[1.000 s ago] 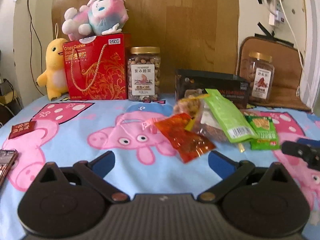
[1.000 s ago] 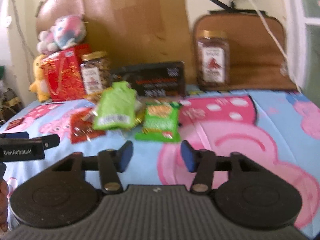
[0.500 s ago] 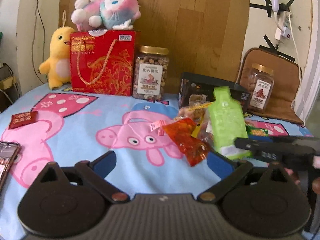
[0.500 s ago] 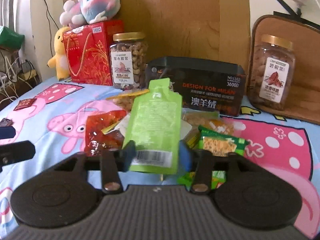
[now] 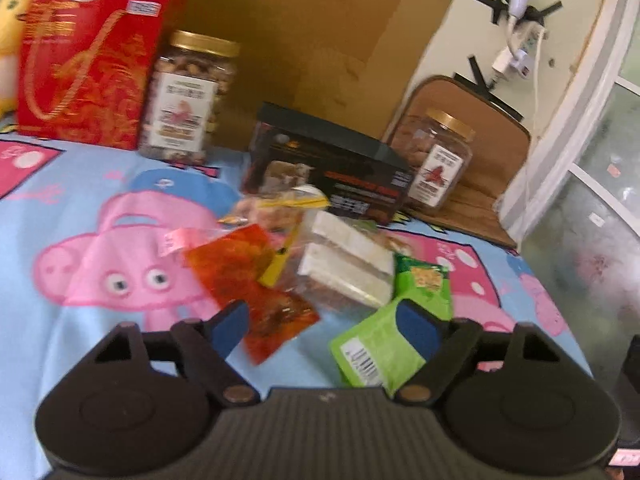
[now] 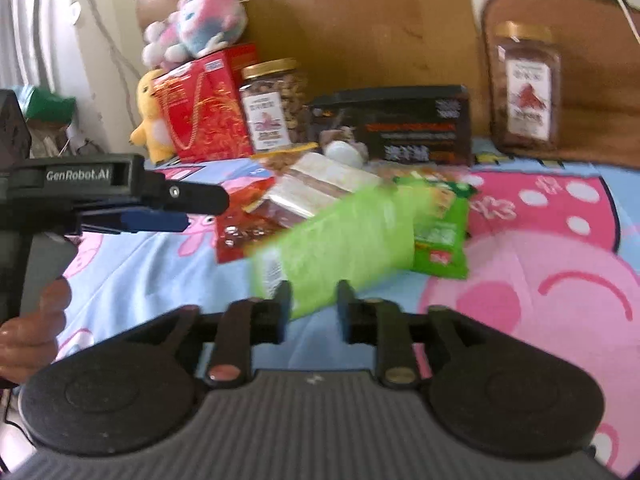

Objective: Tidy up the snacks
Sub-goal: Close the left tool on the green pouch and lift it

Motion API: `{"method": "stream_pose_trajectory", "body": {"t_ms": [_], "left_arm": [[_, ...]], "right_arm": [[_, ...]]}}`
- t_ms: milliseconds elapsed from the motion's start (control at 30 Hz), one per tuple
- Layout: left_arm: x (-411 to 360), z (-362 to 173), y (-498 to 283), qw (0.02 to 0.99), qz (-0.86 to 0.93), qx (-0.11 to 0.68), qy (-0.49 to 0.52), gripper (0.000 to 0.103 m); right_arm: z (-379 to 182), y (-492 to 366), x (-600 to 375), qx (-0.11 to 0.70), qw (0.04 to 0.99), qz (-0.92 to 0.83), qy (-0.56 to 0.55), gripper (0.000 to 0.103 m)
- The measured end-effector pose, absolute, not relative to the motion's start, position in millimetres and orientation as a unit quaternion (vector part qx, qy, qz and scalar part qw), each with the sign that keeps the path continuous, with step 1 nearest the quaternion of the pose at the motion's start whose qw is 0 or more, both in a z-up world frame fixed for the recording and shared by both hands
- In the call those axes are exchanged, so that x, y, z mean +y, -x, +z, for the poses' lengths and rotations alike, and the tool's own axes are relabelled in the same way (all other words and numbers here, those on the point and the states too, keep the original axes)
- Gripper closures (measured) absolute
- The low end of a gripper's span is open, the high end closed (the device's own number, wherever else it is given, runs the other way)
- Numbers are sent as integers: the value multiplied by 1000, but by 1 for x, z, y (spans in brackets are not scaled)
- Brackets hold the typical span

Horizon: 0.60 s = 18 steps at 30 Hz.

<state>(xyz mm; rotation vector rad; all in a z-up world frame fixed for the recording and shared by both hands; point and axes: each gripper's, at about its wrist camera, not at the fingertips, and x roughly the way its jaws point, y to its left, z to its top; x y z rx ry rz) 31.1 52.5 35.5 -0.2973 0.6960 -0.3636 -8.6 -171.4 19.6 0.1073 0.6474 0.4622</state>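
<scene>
The right gripper (image 6: 312, 306) has the lime-green flat foil pouch (image 6: 344, 240) between its jaws, which are easing apart; whether the pads grip it, I cannot tell through the blur. The pouch sits in front of the long black cardboard box (image 6: 404, 124), over the snack heap. The left gripper (image 5: 328, 326) is wide but closing; nothing is pinched, its right pad overlapping the pouch's corner. A clear red snack packet (image 5: 256, 284) lies left of the pouch.
</scene>
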Motion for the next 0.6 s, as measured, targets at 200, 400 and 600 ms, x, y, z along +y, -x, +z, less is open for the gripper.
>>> {"method": "stream_pose_trajectory", "body": {"t_ms": [200, 400, 600], "left_arm": [[22, 29, -51, 905, -216, 356, 87, 25], [6, 16, -63, 874, -258, 406, 70, 74], [8, 18, -38, 873, -257, 404, 96, 79]], "right_arm": [[15, -3, -193, 345, 902, 221, -136, 67], [7, 3, -209, 358, 882, 234, -200, 57], [9, 1, -207, 342, 891, 237, -183, 56]]}}
